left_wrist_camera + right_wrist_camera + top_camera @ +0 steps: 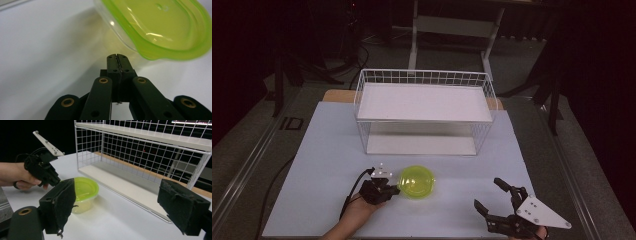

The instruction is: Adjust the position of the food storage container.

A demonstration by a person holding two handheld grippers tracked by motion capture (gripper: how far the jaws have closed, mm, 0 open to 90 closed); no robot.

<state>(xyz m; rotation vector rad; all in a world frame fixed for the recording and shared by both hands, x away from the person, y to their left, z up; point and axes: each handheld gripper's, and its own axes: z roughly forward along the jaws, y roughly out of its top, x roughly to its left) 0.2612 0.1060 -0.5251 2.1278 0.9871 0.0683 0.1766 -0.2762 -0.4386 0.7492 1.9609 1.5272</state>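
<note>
Left gripper (388,186): black two-jaw tongs, held in the person's left hand (359,210); jaws pressed together with nothing between them, tips just beside the near-left edge of the container, contact not discernible.

Right gripper (492,197): black two-jaw tongs with a grey three-cornered plate on top; jaws spread wide apart, empty, positioned near the front right of the table, well apart from the container.

Round clear plastic container with yellow-green lid (416,182): sits upright on the table, lid on, in front of the rack, between the two grippers and nearer the left one.

White wire-mesh two-tier rack (424,105): stands behind the container, both white shelf boards bare.

White tabletop (322,150): carries all listed items.
</note>
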